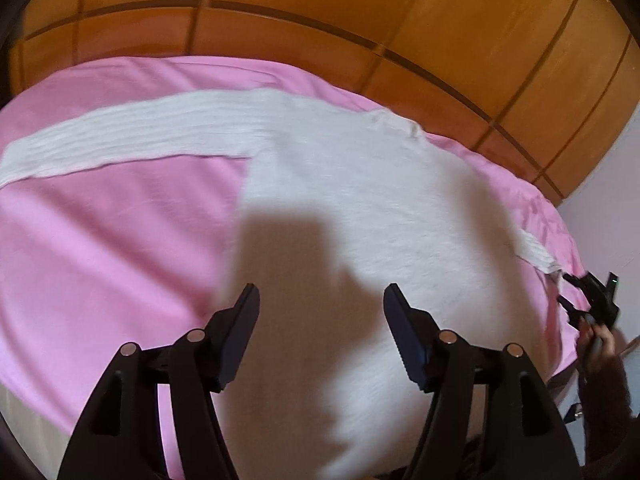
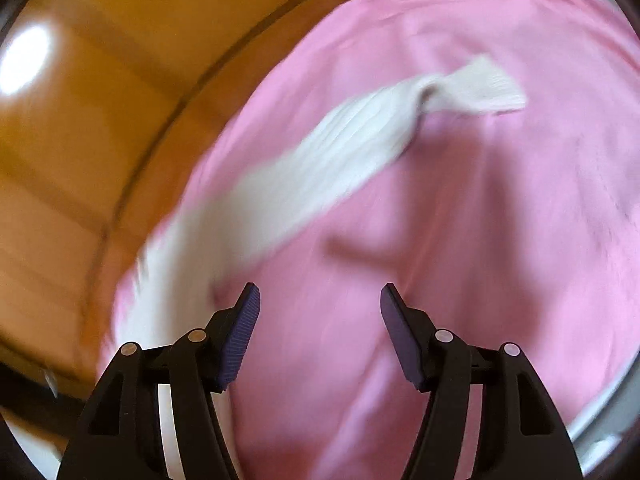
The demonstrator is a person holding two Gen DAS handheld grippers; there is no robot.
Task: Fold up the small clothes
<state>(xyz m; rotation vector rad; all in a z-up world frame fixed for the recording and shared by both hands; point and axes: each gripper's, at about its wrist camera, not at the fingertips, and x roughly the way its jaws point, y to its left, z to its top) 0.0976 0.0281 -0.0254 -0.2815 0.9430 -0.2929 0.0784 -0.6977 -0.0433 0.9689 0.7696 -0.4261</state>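
Left wrist view showed white knit sweater (image 1: 352,200) lying unfolded mid-frame on pink sheet (image 1: 100,240), sleeve stretched upper left; left gripper (image 1: 320,300) and right gripper (image 2: 320,300) spread, empty, folding barely begun.

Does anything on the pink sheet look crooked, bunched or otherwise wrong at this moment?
One thing: on the white sweater, the right sleeve is twisted and pinched near its cuff instead of lying flat. The left sleeve lies straight on the pink sheet.

close downward wrist views, shared sweater (image 1: 340,184)
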